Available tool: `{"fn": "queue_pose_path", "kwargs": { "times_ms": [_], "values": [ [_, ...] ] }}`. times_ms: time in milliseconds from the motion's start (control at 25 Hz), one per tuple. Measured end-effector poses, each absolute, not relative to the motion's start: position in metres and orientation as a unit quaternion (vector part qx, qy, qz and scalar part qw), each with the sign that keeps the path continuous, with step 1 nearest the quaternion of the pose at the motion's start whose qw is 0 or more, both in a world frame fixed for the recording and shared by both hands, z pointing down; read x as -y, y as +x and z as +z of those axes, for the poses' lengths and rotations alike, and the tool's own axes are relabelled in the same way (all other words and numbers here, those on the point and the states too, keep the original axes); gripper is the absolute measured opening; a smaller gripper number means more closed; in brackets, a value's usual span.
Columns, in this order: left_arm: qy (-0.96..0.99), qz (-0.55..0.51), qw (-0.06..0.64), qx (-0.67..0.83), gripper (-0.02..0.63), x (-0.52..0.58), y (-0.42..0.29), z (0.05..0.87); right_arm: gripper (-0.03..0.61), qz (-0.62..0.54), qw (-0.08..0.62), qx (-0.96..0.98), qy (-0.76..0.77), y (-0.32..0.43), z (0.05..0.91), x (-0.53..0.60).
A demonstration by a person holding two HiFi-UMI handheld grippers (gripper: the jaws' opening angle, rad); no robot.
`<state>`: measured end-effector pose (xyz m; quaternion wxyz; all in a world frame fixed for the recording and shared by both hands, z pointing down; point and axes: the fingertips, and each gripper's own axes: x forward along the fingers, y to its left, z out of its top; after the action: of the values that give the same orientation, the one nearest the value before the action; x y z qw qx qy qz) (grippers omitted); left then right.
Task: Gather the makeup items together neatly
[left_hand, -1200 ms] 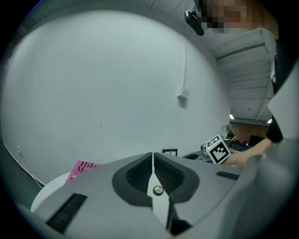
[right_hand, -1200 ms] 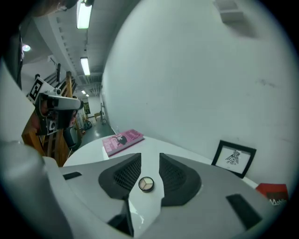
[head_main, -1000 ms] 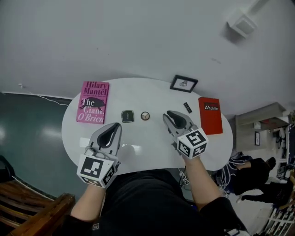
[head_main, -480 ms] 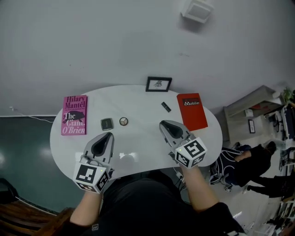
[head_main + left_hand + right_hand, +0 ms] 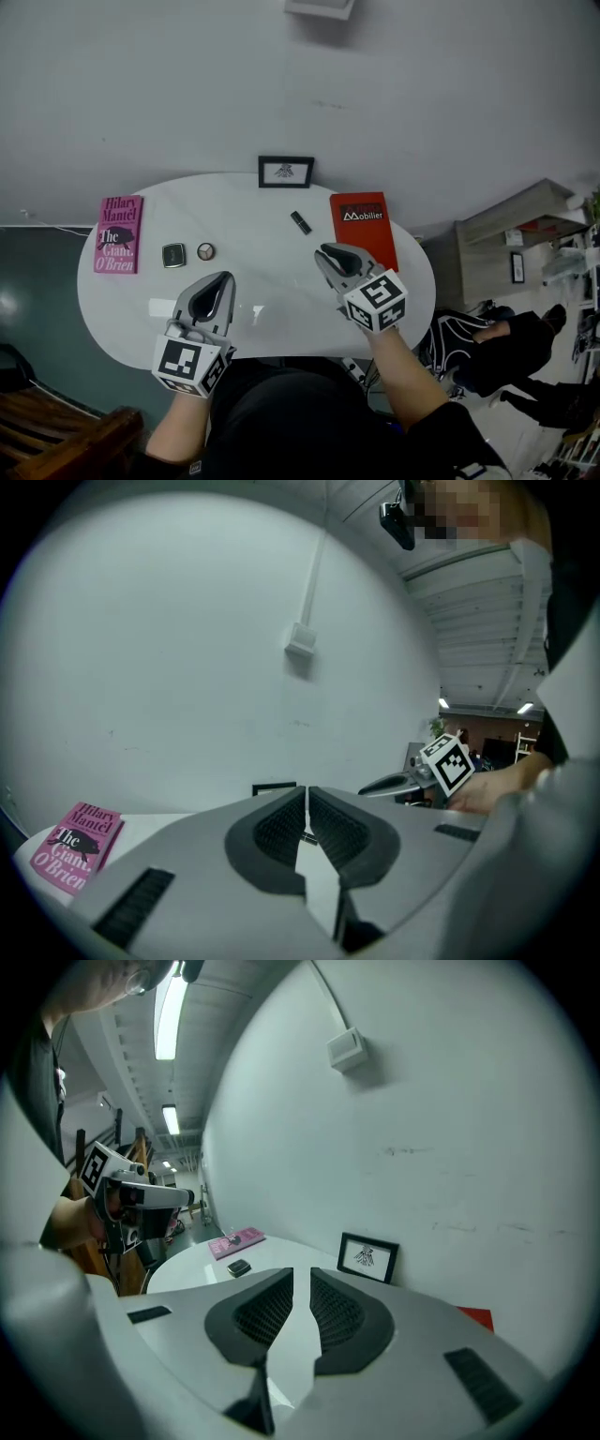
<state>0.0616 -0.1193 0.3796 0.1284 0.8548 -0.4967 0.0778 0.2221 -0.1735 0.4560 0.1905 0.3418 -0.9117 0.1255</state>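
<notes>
On the white oval table [image 5: 272,202] lie a square dark compact [image 5: 173,254], a small round compact [image 5: 205,251] beside it, and a black lipstick tube [image 5: 300,222] further right. My left gripper [image 5: 214,295] hovers near the front edge, right of the compacts, shut and empty. My right gripper [image 5: 336,255] hangs by the red book's [image 5: 364,230] near corner, below the lipstick. Its jaws have just been closing and stand almost together with nothing between them. The right gripper view shows the square compact [image 5: 238,1267] far off to the left.
A pink paperback [image 5: 117,234] lies at the table's left end. A small framed picture [image 5: 286,172] stands at the back against the white wall. A wooden chair [image 5: 56,441] is at the lower left, and shelving [image 5: 525,234] stands to the right.
Both grippers have travelled to the right over the table, away from the compacts; the right one now sits by the red book. The right jaws have narrowed.
</notes>
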Motion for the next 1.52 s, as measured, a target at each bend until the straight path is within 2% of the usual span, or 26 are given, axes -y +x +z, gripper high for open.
{"fn": "queue_pose_path", "kwargs": {
  "times_ms": [240,840,1520],
  "values": [
    [0.841,0.084,0.126,0.519,0.023,0.13,0.083,0.379,0.083,0.14,0.219,0.911,0.32,0.232,0.488,0.205],
    [0.824,0.101,0.15,0.536,0.023,0.158,0.058,0.413,0.123,0.179,0.331,0.872,0.313,0.216,0.585,0.263],
    [0.818,0.095,0.169,0.541,0.023,0.189,0.029,0.427,0.124,0.24,0.435,0.808,0.316,0.213,0.654,0.29]
  ]
}}
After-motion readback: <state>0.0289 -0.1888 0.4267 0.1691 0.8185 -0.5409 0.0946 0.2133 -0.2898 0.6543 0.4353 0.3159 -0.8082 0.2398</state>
